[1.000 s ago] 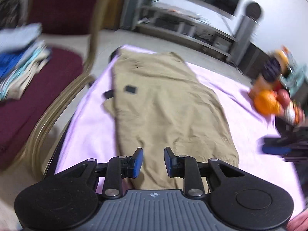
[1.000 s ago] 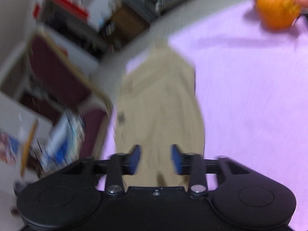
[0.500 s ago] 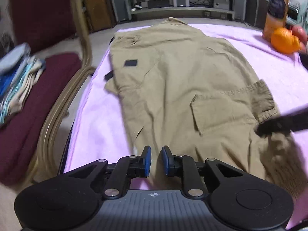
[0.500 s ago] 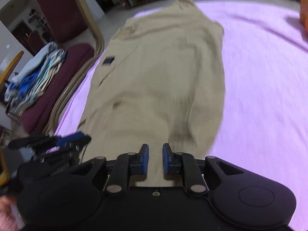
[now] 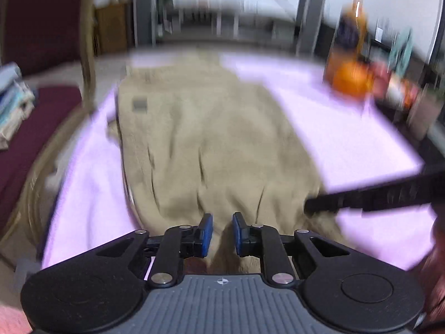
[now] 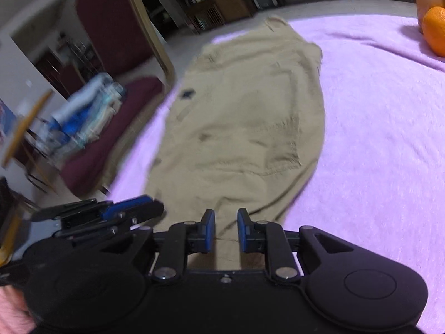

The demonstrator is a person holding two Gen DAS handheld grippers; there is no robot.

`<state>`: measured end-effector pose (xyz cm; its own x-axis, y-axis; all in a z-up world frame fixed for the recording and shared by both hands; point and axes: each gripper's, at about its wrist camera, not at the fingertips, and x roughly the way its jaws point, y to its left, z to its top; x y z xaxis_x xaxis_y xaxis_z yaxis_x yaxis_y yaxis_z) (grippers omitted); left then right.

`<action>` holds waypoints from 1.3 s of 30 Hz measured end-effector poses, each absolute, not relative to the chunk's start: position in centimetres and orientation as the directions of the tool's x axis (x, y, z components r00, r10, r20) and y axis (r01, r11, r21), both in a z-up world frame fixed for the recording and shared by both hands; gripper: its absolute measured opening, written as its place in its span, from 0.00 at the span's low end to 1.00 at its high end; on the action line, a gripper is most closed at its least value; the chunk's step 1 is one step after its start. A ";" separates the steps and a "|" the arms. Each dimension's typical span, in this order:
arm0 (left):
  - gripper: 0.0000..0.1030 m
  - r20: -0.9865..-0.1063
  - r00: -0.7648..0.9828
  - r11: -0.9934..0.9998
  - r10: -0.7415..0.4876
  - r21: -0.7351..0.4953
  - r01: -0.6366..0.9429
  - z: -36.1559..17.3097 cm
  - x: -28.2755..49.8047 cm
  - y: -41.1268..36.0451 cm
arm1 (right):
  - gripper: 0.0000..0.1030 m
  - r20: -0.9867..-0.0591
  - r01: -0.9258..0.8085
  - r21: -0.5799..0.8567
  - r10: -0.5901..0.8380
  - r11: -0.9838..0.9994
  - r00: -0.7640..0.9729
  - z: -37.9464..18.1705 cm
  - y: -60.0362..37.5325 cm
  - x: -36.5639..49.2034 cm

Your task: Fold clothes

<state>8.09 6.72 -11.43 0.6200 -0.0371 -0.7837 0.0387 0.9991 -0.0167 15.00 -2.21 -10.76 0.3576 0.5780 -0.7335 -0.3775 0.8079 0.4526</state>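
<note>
Khaki trousers [image 5: 208, 139] lie lengthwise on the purple-covered table [image 5: 347, 139], waist at the far end. My left gripper [image 5: 222, 228] is at their near end, its blue pads narrow with a ridge of khaki cloth pinched between them. My right gripper [image 5: 308, 207] reaches in from the right and meets the same hem. In the right wrist view the trousers [image 6: 250, 111] run up to my right gripper [image 6: 225, 228], where cloth passes between its close-set pads. My left gripper [image 6: 158, 208] shows at the left edge of the hem. Creases fan out from both grips.
An orange [image 5: 349, 80] and a bottle [image 5: 350, 27] stand with other items at the table's far right; the orange [image 6: 435, 34] also shows in the right wrist view. A maroon chair [image 5: 41, 105] holding a stack of folded clothes [image 6: 83, 117] stands left of the table.
Both grippers came down to the near hem, and the left jaws narrowed onto it. The near end of the trousers now bunches into creases at the pads.
</note>
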 end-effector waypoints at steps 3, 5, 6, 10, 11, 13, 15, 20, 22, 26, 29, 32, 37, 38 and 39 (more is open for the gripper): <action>0.16 -0.808 0.589 0.998 -0.006 0.028 0.048 -11.9 8.4 6.5 | 0.18 -0.792 -0.388 0.415 0.537 0.823 0.291 -11.7 -1.3 15.6; 0.16 -0.810 0.586 0.999 -0.025 -0.003 0.039 -11.7 8.4 7.0 | 0.18 -0.795 -0.406 0.398 0.530 0.823 0.294 -10.9 -1.1 15.5; 0.15 -0.805 0.592 0.999 -0.042 -0.028 0.033 -11.3 8.3 7.4 | 0.18 -0.792 -0.412 0.396 0.532 0.821 0.300 -10.4 -1.1 15.4; 0.15 -0.702 0.706 0.994 -0.093 -0.108 0.024 -7.1 7.6 9.3 | 0.20 -0.725 -0.441 0.409 0.578 0.799 0.374 -6.0 -2.1 15.1; 0.15 -0.668 0.738 0.993 -0.094 -0.118 0.020 -5.8 7.7 9.8 | 0.21 -0.702 -0.452 0.404 0.586 0.795 0.404 -4.4 -2.4 15.1; 0.15 -0.608 0.788 0.990 -0.098 -0.143 0.013 -3.5 8.3 11.0 | 0.25 -0.652 -0.469 0.400 0.604 0.788 0.459 -1.1 -2.9 15.7; 0.15 -0.553 0.827 0.986 -0.102 -0.164 0.012 -1.4 9.4 12.0 | 0.26 -0.598 -0.491 0.396 0.624 0.776 0.503 2.1 -3.0 16.9; 0.16 -0.498 0.860 0.985 -0.110 -0.173 0.026 1.3 14.9 14.6 | 0.32 -0.509 -0.522 0.361 0.632 0.773 0.584 7.1 -2.0 22.2; 0.19 -0.538 0.836 0.989 -0.107 -0.146 0.032 0.1 18.4 15.2 | 0.35 -0.531 -0.518 0.297 0.589 0.802 0.608 6.9 -0.9 25.1; 0.15 -0.670 0.738 0.996 -0.078 -0.084 0.029 -5.2 26.2 15.7 | 0.34 -0.654 -0.485 0.188 0.478 0.854 0.587 1.4 1.6 32.8; 0.12 -0.679 0.732 0.998 -0.059 -0.064 0.022 -8.7 31.0 16.3 | 0.23 -0.713 -0.484 0.304 0.533 0.820 0.456 -4.4 3.3 39.3; 0.10 -0.647 0.760 0.998 -0.052 -0.060 0.018 -10.5 35.4 17.7 | 0.23 -0.649 -0.441 0.538 0.687 0.719 0.327 -9.2 4.2 45.1; 0.10 -0.651 0.759 0.996 -0.002 -0.065 -0.053 -13.7 42.7 20.4 | 0.14 -0.615 -0.360 0.650 0.742 0.669 0.267 -15.0 6.5 52.8; 0.13 -0.639 0.770 0.996 0.007 -0.063 -0.061 -13.9 43.6 20.6 | 0.11 -0.601 -0.353 0.665 0.752 0.658 0.269 -15.8 6.6 54.0; 0.15 -0.622 0.782 0.995 0.021 -0.063 -0.076 -13.9 44.3 20.7 | 0.08 -0.586 -0.345 0.680 0.762 0.647 0.275 -16.5 6.6 55.2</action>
